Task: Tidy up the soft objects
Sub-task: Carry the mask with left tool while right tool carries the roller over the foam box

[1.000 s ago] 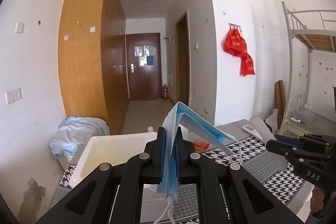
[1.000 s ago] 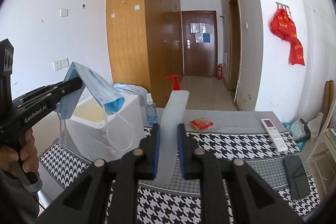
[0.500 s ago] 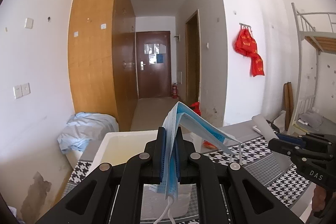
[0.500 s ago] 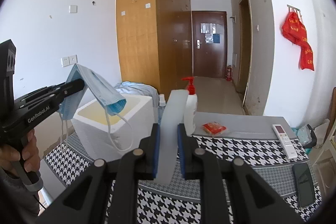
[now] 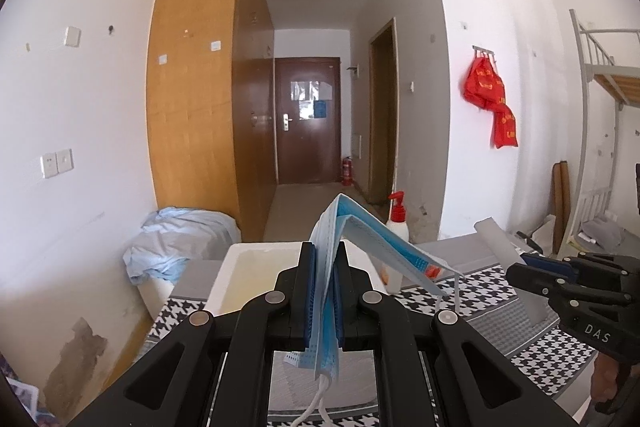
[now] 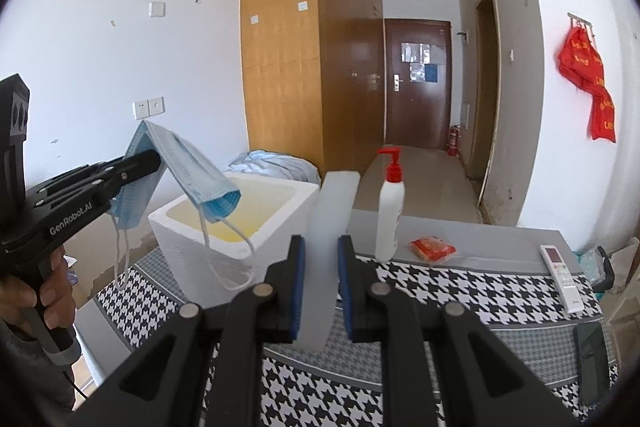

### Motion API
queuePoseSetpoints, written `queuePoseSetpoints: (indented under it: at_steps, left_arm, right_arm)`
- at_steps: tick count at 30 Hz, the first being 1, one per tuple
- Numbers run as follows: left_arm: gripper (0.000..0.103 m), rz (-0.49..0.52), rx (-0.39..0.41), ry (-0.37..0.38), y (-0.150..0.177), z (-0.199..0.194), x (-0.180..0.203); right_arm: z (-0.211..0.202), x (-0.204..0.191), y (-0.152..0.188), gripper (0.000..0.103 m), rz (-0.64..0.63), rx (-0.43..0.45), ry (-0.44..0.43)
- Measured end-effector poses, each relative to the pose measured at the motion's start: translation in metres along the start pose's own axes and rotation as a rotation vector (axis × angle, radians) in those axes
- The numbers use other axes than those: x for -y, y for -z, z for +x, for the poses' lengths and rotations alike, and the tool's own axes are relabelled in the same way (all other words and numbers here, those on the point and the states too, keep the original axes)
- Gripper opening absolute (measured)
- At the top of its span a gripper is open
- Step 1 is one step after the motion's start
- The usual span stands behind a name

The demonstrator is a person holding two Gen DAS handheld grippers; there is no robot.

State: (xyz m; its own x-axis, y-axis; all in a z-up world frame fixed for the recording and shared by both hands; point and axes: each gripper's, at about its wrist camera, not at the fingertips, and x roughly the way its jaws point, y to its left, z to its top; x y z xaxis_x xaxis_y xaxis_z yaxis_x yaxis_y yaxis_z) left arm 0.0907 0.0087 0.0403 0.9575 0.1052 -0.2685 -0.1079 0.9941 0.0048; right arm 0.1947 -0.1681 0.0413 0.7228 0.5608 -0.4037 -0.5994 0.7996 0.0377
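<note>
Both views panned right, pump bottle (image 6: 390, 211) newly visible; left gripper (image 5: 324, 291) clamps folded masks (image 5: 360, 239), right gripper (image 6: 322, 291) clamps foam lid (image 6: 328, 247); lower masks squarely over foam box (image 6: 240, 223).

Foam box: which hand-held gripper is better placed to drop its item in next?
Left, probably. The left hand-held gripper holds the face mask beside the open foam box, its loose end hanging over the rim. The right hand-held gripper clamps a white foam strip farther back.
</note>
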Motion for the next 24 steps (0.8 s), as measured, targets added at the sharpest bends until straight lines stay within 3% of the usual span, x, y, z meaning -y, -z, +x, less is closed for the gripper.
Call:
queuePoseSetpoints:
  at_steps: [24]
  left_arm:
    - [0.009,-0.008,-0.004,-0.071,0.002,0.001,-0.021]
  right_arm:
    - [0.018,-0.026,-0.007,0.019,-0.029,-0.009,-0.054]
